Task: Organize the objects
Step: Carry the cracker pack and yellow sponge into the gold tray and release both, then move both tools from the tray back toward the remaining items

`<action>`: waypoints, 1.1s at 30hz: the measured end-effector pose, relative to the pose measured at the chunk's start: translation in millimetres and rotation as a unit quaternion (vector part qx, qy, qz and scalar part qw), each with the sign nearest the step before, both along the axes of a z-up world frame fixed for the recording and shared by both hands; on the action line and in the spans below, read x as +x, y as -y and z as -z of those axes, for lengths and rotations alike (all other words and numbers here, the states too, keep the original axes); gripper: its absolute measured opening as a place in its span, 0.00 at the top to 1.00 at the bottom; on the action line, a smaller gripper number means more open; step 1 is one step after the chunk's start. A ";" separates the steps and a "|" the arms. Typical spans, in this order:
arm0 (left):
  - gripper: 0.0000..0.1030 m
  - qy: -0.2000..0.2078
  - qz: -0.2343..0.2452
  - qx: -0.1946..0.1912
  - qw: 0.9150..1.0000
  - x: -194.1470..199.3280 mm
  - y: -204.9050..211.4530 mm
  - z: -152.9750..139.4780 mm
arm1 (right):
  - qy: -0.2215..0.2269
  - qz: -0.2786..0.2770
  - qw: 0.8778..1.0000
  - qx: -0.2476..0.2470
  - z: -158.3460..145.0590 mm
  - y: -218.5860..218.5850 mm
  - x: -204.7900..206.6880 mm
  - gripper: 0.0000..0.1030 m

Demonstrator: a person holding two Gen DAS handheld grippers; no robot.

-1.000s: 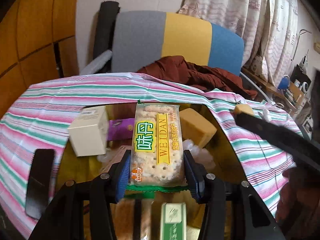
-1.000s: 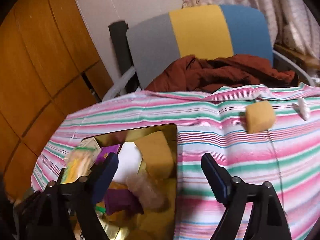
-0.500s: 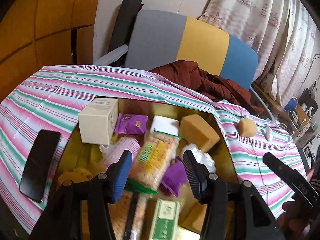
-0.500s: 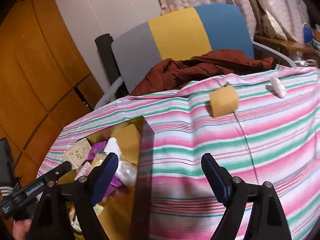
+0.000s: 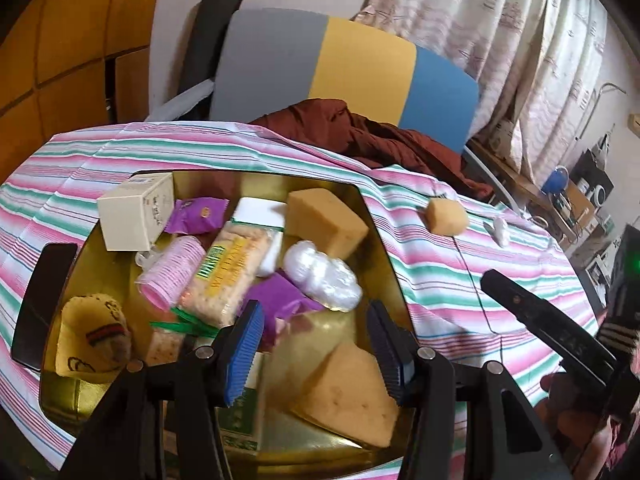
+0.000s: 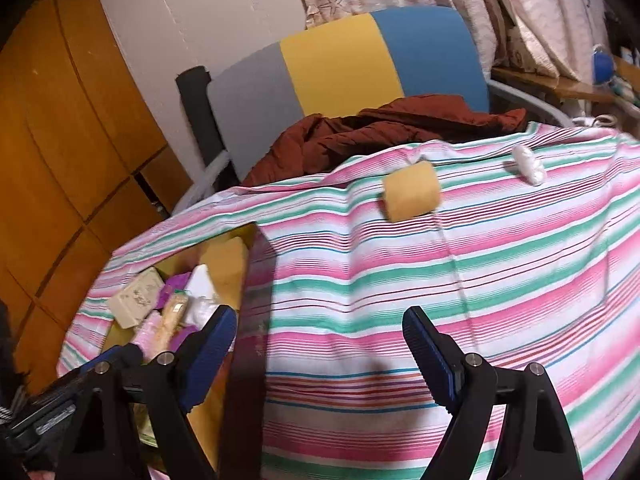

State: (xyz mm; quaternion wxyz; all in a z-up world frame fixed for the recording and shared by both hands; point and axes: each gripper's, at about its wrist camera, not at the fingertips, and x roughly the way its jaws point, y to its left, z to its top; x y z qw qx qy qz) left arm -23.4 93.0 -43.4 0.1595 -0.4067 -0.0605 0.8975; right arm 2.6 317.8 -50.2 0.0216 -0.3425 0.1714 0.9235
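Since one second ago the cracker packet [image 5: 228, 272] has left the left gripper [image 5: 316, 344] and now lies in the gold tray [image 5: 384, 248], between the pink roll [image 5: 172, 276] and a white block [image 5: 260, 216]. Left gripper hangs over the near part of the tray, jaws wide and empty. Right gripper [image 6: 320, 356] is wide too, above the striped cloth [image 6: 480, 280]. On the far cloth lie a small sponge [image 6: 412, 196] and, to its right, a white wrapped piece [image 6: 530, 164].

A chair [image 5: 344, 60] banded grey, yellow and blue stood at twelve o'clock, a rust-brown jacket [image 5: 372, 136] heaped on it, patterned curtains [image 5: 500, 28] hanging at two o'clock.
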 end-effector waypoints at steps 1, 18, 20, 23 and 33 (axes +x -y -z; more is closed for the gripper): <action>0.48 0.000 0.004 -0.001 1.000 1.7 -2.4 -0.2 | 0.005 0.002 1.000 0.004 0.6 -1.9 -0.6 0.17; 0.48 0.004 0.086 -0.029 0.996 6.4 -86.2 -5.6 | 0.022 0.031 0.999 0.031 11.6 -68.8 -1.8 0.17; 0.48 0.005 0.098 -0.031 0.995 5.5 -101.5 -5.8 | 0.028 0.038 0.998 0.044 13.5 -79.2 -3.5 0.17; 0.48 0.007 0.112 -0.030 0.993 2.6 -121.4 -6.7 | 0.029 0.042 0.997 0.056 15.0 -95.4 -7.6 0.17; 0.48 0.013 0.149 -0.047 0.988 -7.1 -173.5 -4.2 | 0.032 0.089 0.993 0.064 19.7 -185.2 -47.7 0.20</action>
